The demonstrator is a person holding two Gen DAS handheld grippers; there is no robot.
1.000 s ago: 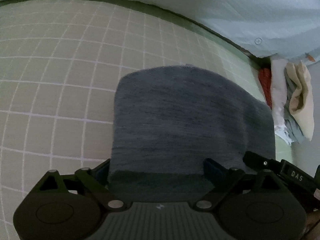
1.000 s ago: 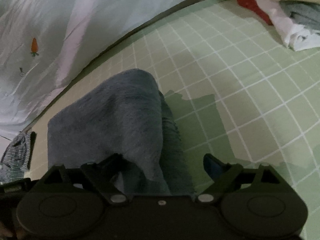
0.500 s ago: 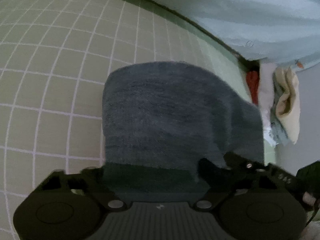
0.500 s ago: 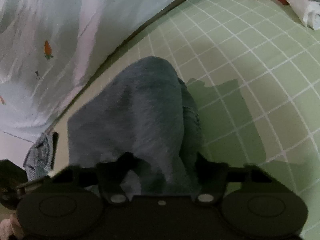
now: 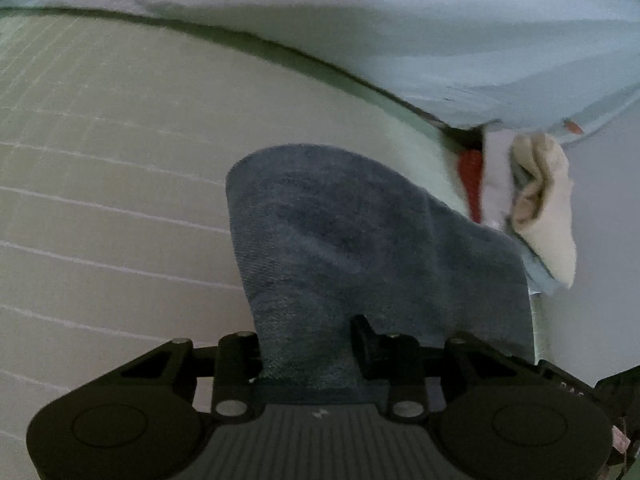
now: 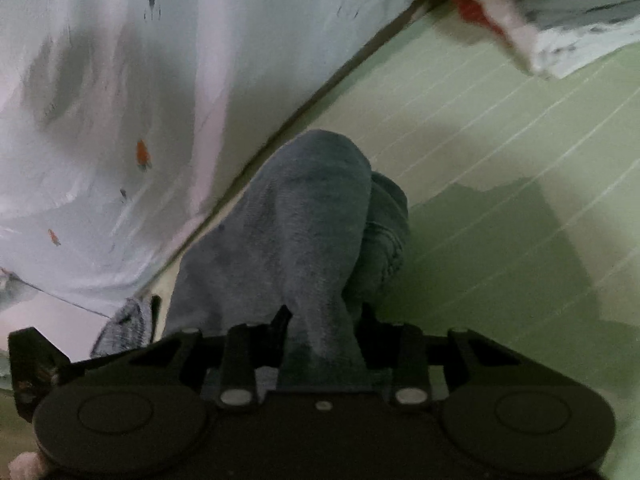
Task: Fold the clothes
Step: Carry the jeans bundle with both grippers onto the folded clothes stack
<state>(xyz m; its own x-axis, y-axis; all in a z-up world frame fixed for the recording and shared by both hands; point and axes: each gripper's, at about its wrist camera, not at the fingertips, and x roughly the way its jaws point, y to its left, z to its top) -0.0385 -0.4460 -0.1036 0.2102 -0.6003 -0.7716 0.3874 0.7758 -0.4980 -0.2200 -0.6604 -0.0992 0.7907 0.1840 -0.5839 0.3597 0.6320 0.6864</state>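
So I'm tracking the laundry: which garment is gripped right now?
The blue-grey garment: both the left gripper and right gripper pinch its near edge. The pile of clothes lies untouched beyond.

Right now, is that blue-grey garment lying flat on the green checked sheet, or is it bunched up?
Bunched and partly lifted. The garment is pinched by the left gripper and right gripper, whose jaws just closed on it, and it humps up in folds.

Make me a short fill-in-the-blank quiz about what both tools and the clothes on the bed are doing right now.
1. Both tools grip the same blue-grey ____.
2. The left tool and right tool have just been ____ on its fabric.
3. The checked sheet under the garment is light ____.
4. The pile of other clothes includes one bright ____ piece.

Missing words: garment; closing; green; red
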